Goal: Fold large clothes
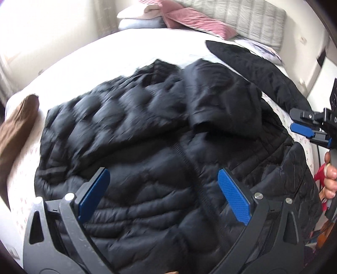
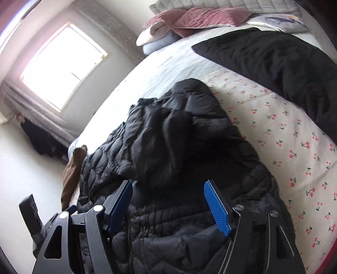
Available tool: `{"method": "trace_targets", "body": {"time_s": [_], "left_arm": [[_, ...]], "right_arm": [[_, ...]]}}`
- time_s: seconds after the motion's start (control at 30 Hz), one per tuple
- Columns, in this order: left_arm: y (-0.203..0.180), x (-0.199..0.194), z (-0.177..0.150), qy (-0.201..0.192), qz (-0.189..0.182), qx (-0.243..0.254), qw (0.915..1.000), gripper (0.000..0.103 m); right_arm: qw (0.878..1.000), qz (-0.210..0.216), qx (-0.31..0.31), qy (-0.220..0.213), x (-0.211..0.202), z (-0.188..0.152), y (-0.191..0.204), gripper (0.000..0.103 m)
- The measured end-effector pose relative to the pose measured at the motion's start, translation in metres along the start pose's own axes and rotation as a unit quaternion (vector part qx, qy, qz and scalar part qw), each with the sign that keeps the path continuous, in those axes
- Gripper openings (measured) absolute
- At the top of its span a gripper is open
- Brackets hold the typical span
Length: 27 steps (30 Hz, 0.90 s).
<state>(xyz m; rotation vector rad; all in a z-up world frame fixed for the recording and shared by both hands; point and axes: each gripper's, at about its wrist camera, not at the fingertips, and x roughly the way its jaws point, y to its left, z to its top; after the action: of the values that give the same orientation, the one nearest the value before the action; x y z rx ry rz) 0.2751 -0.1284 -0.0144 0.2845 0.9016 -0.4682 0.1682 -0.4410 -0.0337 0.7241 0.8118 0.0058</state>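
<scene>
Left gripper (image 1: pixel 164 194) jaws wide apart, nothing between them, hovering over the black puffer jacket (image 1: pixel 147 137). Right gripper (image 2: pixel 168 206) also spread, pads off the fabric, nothing held. Jacket lies spread on the bed (image 2: pixel 273 137), one sleeve (image 1: pixel 221 101) folded across its front. Second black garment (image 2: pixel 273 63) further up the bed, pillows (image 2: pixel 200 19) beyond; brown cloth (image 1: pixel 19 126) at the bed's edge.

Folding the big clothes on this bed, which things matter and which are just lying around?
For the job: black puffer jacket, second black garment, left tool, right tool.
Lying about: pink pillows, brown cloth, cherry-print sheet.
</scene>
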Motion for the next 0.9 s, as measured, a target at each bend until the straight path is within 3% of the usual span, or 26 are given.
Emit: {"method": "trace_targets", "body": {"time_s": [0.13, 0.27, 0.47, 0.6, 0.67, 0.73, 0.77, 0.8, 0.83, 0.9], "left_arm": [[-0.042, 0.02, 0.031, -0.011, 0.003, 0.053, 0.9985, 0.102], [-0.086, 0.038, 0.046, -0.021, -0.03, 0.098, 0.9945, 0.102], [-0.134, 0.074, 0.055, 0.004, -0.055, 0.127, 0.9904, 0.102], [-0.15, 0.113, 0.055, 0.039, -0.02, 0.14, 0.9892, 0.101], [-0.146, 0.118, 0.055, 0.027, 0.001, 0.128, 0.9914, 0.088], [-0.136, 0.112, 0.058, 0.021, -0.006, 0.1, 0.9948, 0.052], [-0.129, 0.107, 0.061, 0.022, -0.025, 0.08, 0.9962, 0.043], [-0.122, 0.102, 0.065, 0.022, -0.042, 0.065, 0.9968, 0.028], [-0.114, 0.093, 0.068, 0.018, -0.052, 0.048, 0.9974, 0.02], [-0.097, 0.076, 0.075, 0.002, -0.061, 0.024, 0.9978, 0.017]], "right_arm": [[0.999, 0.007, 0.038, -0.014, 0.002, 0.008, -0.024, 0.07], [0.998, 0.005, 0.058, -0.012, 0.005, 0.011, -0.036, 0.068], [0.996, -0.018, 0.081, -0.023, -0.003, 0.015, -0.058, 0.068], [0.994, -0.016, 0.101, -0.023, -0.005, 0.016, -0.07, 0.068], [0.994, -0.014, 0.102, -0.02, -0.005, 0.015, -0.071, 0.068], [0.995, -0.014, 0.098, -0.014, -0.002, 0.015, -0.069, 0.068], [0.995, -0.013, 0.096, -0.011, 0.0, 0.015, -0.068, 0.068], [0.995, -0.012, 0.094, -0.009, 0.002, 0.015, -0.066, 0.068], [0.996, -0.012, 0.092, -0.007, 0.003, 0.014, -0.064, 0.068], [0.996, -0.012, 0.088, -0.004, 0.005, 0.013, -0.059, 0.068]]}}
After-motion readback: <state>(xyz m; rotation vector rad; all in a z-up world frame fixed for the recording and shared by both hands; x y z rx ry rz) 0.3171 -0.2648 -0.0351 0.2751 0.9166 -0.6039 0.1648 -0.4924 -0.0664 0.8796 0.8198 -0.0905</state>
